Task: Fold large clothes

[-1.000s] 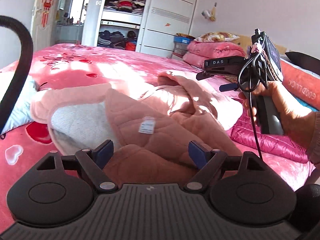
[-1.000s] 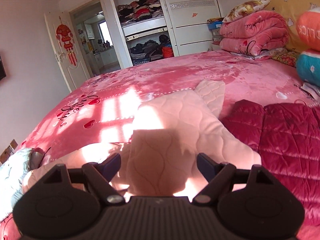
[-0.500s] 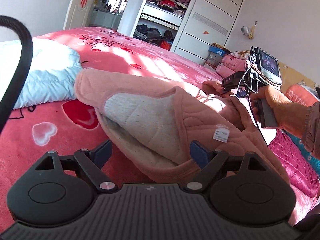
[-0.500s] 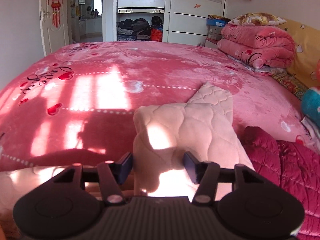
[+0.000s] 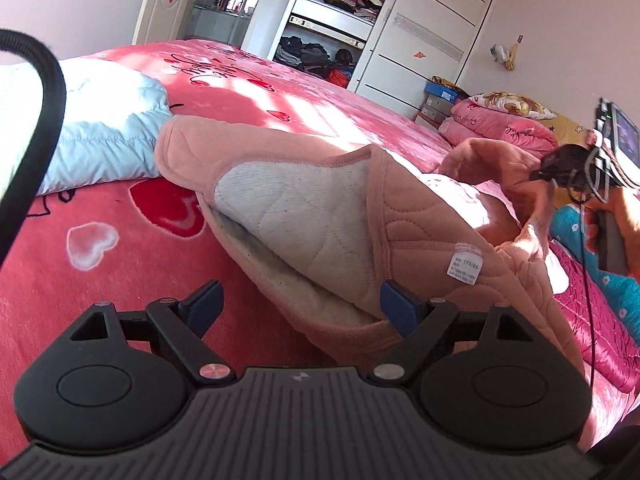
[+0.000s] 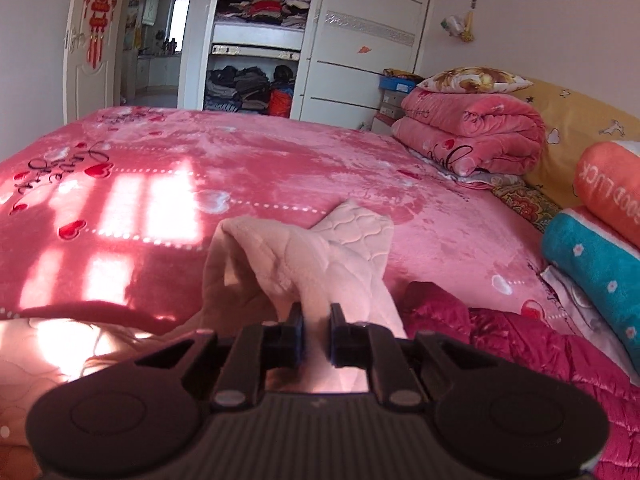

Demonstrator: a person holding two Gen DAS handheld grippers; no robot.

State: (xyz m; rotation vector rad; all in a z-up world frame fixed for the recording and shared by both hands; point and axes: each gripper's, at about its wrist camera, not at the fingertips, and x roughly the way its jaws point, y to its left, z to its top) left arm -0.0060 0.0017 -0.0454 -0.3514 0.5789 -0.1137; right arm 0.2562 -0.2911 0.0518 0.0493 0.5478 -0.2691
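Observation:
A large pink quilted garment with a pale grey lining and a white label lies crumpled on the pink bed. My left gripper is open, its jaws wide apart just in front of the garment's near hem, holding nothing. My right gripper is shut on a fold of the garment's sleeve and holds it lifted above the bed. In the left wrist view the right gripper shows at the far right with the pink cloth hanging from it.
A light blue padded garment lies at the left on the bedspread. A magenta quilted jacket lies at the right. Folded pink blankets and rolled pillows are stacked by the headboard. An open wardrobe stands behind.
My right gripper has closed on the sleeve and lifted it. My left gripper, still open, has swung left and now faces the garment's near hem.

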